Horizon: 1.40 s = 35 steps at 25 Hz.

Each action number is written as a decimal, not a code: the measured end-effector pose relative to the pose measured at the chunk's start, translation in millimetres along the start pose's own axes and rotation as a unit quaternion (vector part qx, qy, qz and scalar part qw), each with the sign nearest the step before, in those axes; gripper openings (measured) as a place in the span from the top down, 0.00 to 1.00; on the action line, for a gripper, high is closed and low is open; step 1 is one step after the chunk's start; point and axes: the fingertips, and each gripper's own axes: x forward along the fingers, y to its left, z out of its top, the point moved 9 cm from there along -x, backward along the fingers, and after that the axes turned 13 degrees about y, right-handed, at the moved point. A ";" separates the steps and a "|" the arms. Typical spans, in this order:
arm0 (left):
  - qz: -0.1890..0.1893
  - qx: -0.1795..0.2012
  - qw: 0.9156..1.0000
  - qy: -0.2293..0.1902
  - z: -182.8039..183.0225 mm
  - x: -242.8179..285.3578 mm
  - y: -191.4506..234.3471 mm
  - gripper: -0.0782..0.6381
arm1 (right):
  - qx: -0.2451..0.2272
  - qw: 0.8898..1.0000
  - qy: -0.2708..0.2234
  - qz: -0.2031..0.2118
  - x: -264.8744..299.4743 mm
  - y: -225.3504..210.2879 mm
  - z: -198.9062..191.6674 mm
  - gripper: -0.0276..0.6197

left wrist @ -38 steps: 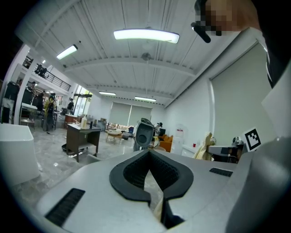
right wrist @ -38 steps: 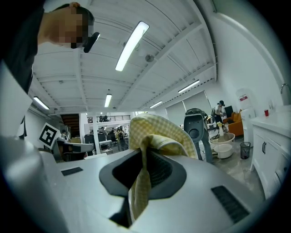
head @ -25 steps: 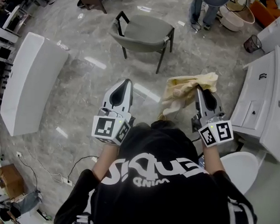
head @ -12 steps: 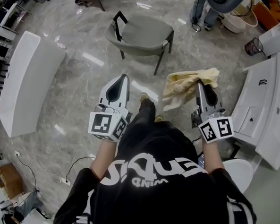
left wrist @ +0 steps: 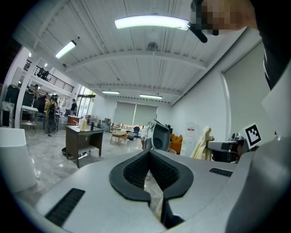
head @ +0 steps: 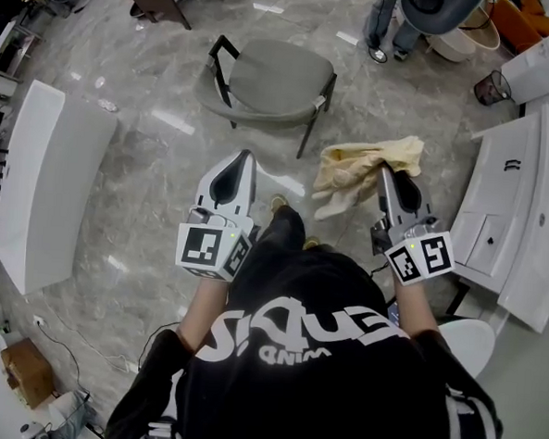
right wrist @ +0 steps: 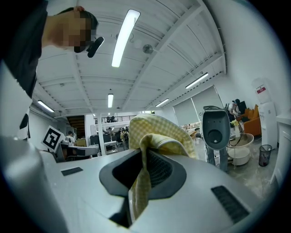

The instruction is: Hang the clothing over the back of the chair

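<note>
Clothing [head: 363, 166], yellow, pinched in right gripper [head: 385, 171] at centre right; chair [head: 276, 79] lies up-left of it, nearer closed, empty left gripper [head: 248, 155]

Black T-shirt [head: 312, 360] with white lettering, white stripes on the sleeves [head: 471, 416], light grey tapered left tool [head: 246, 156] and right tool [head: 385, 172], black ribbed pads [left wrist: 135, 171], black-and-white marker cube [head: 212, 250] on each, small green lights.
</note>
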 end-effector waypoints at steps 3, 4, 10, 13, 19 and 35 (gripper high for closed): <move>-0.011 0.003 1.000 0.002 9.6 19.9 16.7 0.87 | 0.003 1.000 -0.004 -0.002 18.8 -5.3 8.1 0.91; -0.015 0.005 1.000 0.002 13.0 26.5 21.8 0.87 | 0.003 1.000 -0.005 -0.003 25.0 -7.7 11.1 0.91; -0.029 0.013 0.999 0.002 32.3 54.7 44.2 0.87 | 0.000 1.000 -0.009 -0.010 55.8 -17.1 26.2 0.91; -0.030 0.015 0.999 0.003 39.3 62.8 51.7 0.87 | 0.001 1.000 -0.010 -0.007 68.3 -19.8 30.8 0.91; -0.026 0.012 1.000 0.013 43.4 78.1 55.6 0.87 | -0.001 1.000 -0.012 0.008 86.2 -28.2 44.8 0.91; -0.043 0.000 0.999 0.025 43.4 109.8 45.8 0.87 | -0.065 0.994 -0.078 0.052 97.7 -31.2 134.0 0.91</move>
